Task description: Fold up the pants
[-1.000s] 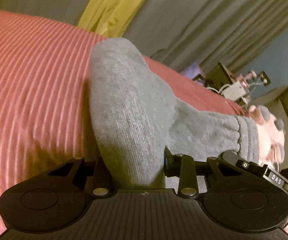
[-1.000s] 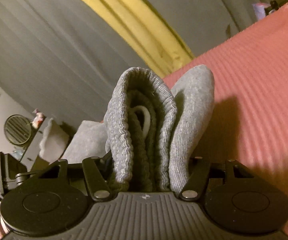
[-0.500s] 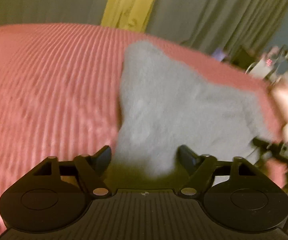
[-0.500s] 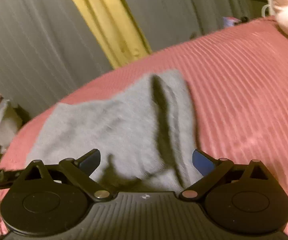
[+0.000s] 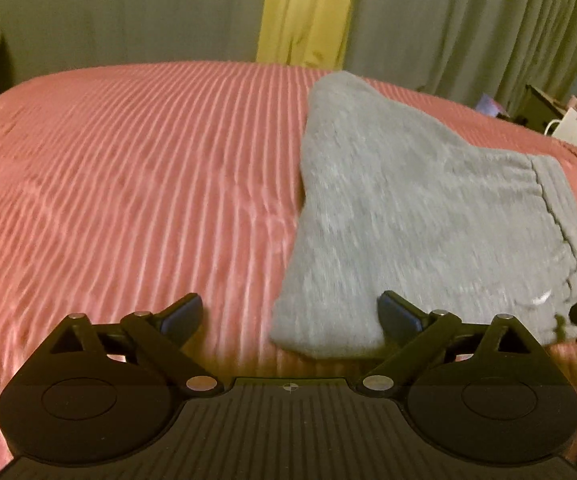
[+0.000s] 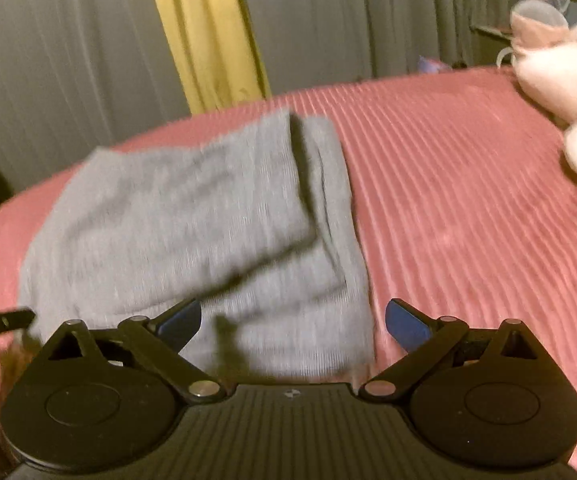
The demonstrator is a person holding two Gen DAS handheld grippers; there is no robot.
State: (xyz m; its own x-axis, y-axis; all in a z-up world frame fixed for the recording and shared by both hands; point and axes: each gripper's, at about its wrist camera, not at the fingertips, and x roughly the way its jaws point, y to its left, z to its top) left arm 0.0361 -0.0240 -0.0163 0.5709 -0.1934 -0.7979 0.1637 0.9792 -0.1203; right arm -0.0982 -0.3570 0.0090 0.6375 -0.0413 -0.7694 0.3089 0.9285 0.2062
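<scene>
On the bed [image 5: 128, 184], covered in a pink ribbed spread, the grey pants [image 5: 416, 216] lie folded into a compact stack. In the left wrist view the stack sits to the right of the bed's middle, with its ribbed waistband [image 5: 560, 204] at the far right edge of the pants and a small white mark [image 5: 540, 300] near their lower right corner. In the right wrist view the same pants [image 6: 192, 224] lie left of the bed's [image 6: 468, 200] middle, an upper layer resting over a lower one, with a dark crease running down the right part of the pants.

Left hand-held gripper [image 5: 290, 318]: jaws spread wide, holding nothing. Its right fingertip [image 5: 394, 316] overlaps the near edge of the pants in view; whether it touches the cloth cannot be told. The left fingertip [image 5: 182, 314] is over bare spread, beside the pants.

Right hand-held gripper [image 6: 292, 320]: jaws spread wide, holding nothing. Its left fingertip [image 6: 180, 320] overlaps the near edge of the pants; the right fingertip [image 6: 406, 324] is over bare spread just right of the pants.

Behind the pants, past the bed, hang grey curtains [image 5: 108, 12] with a yellow panel [image 5: 308, 8] between them. A pale pink plush toy [image 6: 560, 92] rests on the bed well to the right of the pants in the right wrist view. Both views are slightly blurred.
</scene>
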